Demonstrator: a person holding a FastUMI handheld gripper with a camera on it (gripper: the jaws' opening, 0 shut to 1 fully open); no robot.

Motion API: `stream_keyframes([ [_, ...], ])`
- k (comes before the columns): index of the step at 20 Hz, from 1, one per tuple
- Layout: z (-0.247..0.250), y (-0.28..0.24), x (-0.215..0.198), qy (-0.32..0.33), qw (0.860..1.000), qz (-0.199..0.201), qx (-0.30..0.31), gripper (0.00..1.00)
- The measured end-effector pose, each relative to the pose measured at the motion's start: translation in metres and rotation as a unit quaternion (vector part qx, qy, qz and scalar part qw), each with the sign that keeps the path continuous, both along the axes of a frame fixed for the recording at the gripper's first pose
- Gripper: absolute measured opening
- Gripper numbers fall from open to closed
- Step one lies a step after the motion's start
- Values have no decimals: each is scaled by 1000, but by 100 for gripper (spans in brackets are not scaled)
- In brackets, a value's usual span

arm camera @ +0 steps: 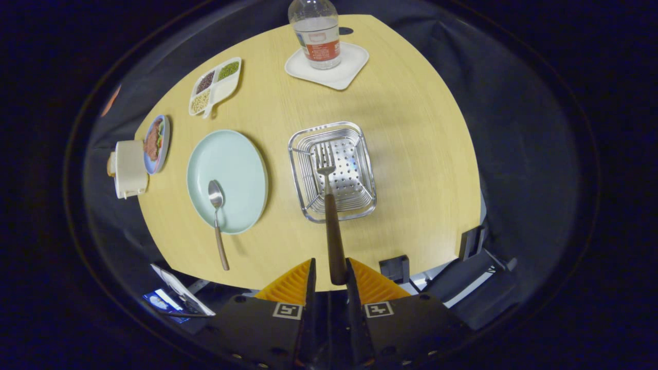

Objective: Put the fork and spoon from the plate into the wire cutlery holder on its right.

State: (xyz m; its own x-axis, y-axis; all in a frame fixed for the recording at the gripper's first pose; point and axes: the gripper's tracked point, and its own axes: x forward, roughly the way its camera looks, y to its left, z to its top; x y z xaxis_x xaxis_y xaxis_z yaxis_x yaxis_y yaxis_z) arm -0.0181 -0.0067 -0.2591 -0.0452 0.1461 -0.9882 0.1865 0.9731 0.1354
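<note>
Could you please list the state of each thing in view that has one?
tongs: shut on the fork handle
fork: held, tines over the wire cutlery holder
wire cutlery holder: upright, nothing resting inside
spoon: lying on the plate, handle overhanging the rim
plate: holds the spoon
bottle: upright on a white coaster

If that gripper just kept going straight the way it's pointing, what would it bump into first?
Probably the wire cutlery holder. The gripper is shut on the fork, whose tines hang over the basket, so the fork would likely touch first; depth is unclear.
</note>
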Motion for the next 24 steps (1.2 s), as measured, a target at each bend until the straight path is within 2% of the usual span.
stream_keyframes([
  [1, 0, 1, -1, -2, 1000, -3, 2, 29],
  [8, 11, -8, -1, -38, 999, -6, -7, 68],
  [9, 16, -9, 2, -51, 999, -4, -16, 70],
  [10, 24, -9, 4, -70, 997, 6, -27, 78],
  [12, 39, -1, 7, -103, 993, 31, -42, 86],
  [15, 63, 20, 16, -151, 985, 59, -59, 88],
  [18, 72, 57, 12, -162, 983, 70, -41, 88],
  [24, 43, 144, -4, -160, 983, 86, 2, 88],
])
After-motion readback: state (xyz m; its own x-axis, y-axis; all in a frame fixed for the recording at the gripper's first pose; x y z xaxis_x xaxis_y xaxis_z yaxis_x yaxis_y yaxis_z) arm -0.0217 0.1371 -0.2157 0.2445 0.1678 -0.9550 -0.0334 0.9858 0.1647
